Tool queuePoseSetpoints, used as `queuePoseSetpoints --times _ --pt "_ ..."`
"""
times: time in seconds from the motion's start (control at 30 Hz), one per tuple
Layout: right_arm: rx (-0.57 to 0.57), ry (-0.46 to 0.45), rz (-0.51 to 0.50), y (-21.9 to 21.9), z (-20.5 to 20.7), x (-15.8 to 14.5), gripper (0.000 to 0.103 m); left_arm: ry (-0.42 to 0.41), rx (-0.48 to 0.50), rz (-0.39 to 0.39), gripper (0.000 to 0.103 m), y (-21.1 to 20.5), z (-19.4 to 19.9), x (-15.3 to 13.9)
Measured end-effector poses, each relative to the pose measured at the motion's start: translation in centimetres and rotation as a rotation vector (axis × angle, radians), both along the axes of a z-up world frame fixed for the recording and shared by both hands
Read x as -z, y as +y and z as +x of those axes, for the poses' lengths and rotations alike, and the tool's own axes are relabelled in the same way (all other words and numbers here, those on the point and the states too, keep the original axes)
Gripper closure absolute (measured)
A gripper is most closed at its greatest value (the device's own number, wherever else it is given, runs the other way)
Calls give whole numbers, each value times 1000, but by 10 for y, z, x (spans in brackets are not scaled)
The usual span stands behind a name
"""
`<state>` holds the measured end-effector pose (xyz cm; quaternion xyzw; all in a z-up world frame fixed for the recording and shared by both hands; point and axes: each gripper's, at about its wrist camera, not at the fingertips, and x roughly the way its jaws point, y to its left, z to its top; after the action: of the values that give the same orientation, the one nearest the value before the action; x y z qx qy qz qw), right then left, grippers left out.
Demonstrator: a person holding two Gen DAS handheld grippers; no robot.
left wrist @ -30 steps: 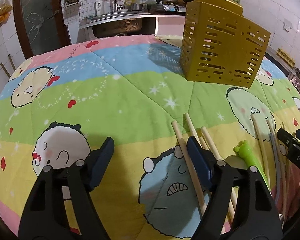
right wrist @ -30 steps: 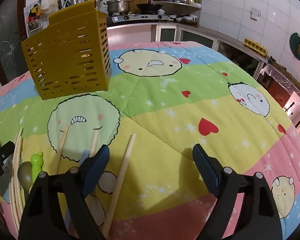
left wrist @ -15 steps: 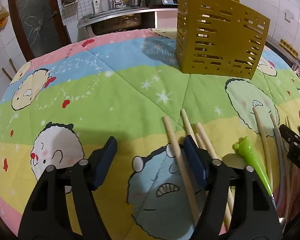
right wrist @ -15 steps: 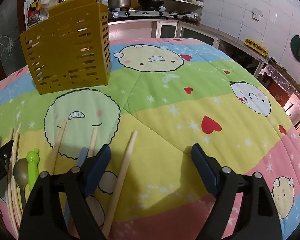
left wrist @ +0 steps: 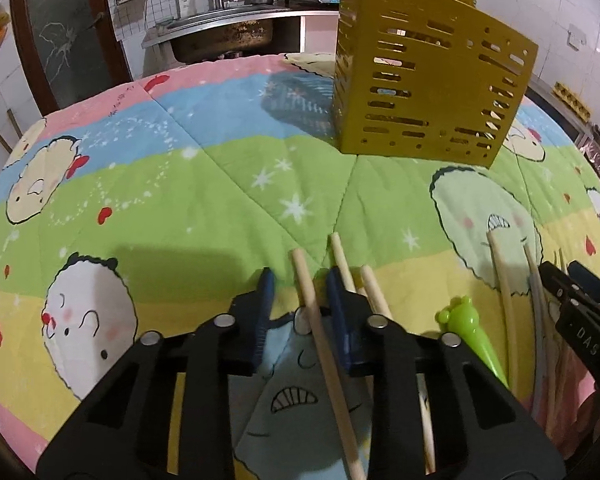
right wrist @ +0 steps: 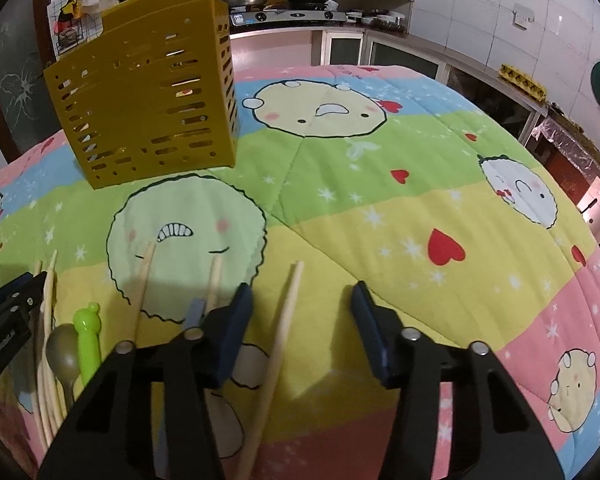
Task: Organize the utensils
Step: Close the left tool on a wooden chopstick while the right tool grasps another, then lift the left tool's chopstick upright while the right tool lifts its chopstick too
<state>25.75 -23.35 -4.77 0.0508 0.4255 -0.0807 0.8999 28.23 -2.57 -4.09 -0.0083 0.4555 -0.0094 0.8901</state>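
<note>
A gold slotted utensil holder (left wrist: 428, 88) stands upright at the far side of the cartoon quilt; it also shows in the right wrist view (right wrist: 148, 96). My left gripper (left wrist: 300, 286) is half closed, its jaws either side of one wooden chopstick (left wrist: 324, 344) without pinching it. Two more chopsticks (left wrist: 374, 292) lie just right of it. A green-handled spoon (left wrist: 472, 336) and pale chopsticks (left wrist: 508, 300) lie further right. My right gripper (right wrist: 302, 300) is open around another chopstick (right wrist: 276, 344) on the quilt.
The quilt (left wrist: 180, 200) covers the whole table. A blue-handled utensil (right wrist: 194, 312), more chopsticks (right wrist: 144, 284) and the green spoon (right wrist: 86, 340) lie left of my right gripper. A kitchen counter with a sink (left wrist: 220, 36) and a stove (right wrist: 284, 12) is behind.
My left gripper has narrowed from wide open and shifted right, so a chopstick now lies between its jaws. My right gripper has narrowed a little and moved forward.
</note>
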Motion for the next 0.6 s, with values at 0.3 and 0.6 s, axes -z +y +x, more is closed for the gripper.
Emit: queuePoseSetpoints --times 0.3,0.6 --pt "-17 3 15 5 8 -3 89 -7 6 12 94 -4 5 0" --pt "-20 -13 53 0 7 -10 94 -21 5 -7 97 -1 4 -5"
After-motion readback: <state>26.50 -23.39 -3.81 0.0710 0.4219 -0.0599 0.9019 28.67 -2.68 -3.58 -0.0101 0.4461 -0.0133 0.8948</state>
